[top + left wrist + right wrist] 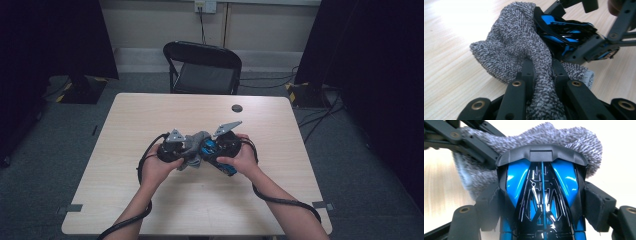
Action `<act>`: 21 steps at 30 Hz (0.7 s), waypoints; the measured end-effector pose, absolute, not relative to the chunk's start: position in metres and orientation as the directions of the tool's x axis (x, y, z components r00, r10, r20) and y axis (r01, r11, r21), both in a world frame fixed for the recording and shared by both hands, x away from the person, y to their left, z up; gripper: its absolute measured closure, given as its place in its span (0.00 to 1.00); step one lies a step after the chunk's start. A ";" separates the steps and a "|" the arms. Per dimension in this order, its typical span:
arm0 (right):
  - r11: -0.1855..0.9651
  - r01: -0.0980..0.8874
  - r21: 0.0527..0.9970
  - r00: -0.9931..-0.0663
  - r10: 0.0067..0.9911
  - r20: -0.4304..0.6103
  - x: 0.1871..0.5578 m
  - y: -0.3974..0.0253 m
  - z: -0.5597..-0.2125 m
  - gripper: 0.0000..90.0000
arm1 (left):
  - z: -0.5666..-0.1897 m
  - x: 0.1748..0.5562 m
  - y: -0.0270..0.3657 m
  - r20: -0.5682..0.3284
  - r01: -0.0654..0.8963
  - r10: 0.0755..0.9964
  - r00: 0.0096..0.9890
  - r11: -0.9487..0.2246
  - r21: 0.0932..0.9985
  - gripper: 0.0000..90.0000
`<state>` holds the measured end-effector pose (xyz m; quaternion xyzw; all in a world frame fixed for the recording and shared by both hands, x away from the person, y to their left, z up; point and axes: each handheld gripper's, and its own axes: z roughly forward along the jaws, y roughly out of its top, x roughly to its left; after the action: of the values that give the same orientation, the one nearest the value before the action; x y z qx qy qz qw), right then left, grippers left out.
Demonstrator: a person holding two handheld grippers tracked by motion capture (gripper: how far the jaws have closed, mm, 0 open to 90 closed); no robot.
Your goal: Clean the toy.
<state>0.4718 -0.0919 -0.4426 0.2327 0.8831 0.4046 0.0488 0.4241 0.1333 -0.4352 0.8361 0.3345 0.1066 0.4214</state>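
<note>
— So where does it stand?

— Mid-desk [150, 115], both hands close together. The right gripper [541, 195] has its fingers [599, 207] clamped on the flanks of a glossy blue-and-black toy car [541, 202], held just above the desk. The left gripper [541, 75] has its fingers [527, 72] pinched shut on a bunched fold of grey terry cloth [516, 42], which drapes over one end of the car.

— Looks like wiping, then. How to do it well?

— I'd say keep the car steady with the right and let the left do the moving. Drag the cloth along the body rather than dabbing, and keep the cloth's loose tail out of the right gripper's linkage, which sits touching it. The shell looks slick, so a hard pull could twist it in the grip.
</note>
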 end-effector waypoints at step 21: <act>0.533 0.425 0.732 -0.842 0.530 0.102 0.489 -0.111 -0.441 0.29 | -0.436 0.412 0.138 -0.151 0.457 0.580 0.800 -0.427 0.781 0.86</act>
<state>0.4886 -0.1111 -0.4406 0.2734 0.8730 0.3985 0.0662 0.4123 0.1383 -0.4357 0.8417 0.3079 0.0704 0.4380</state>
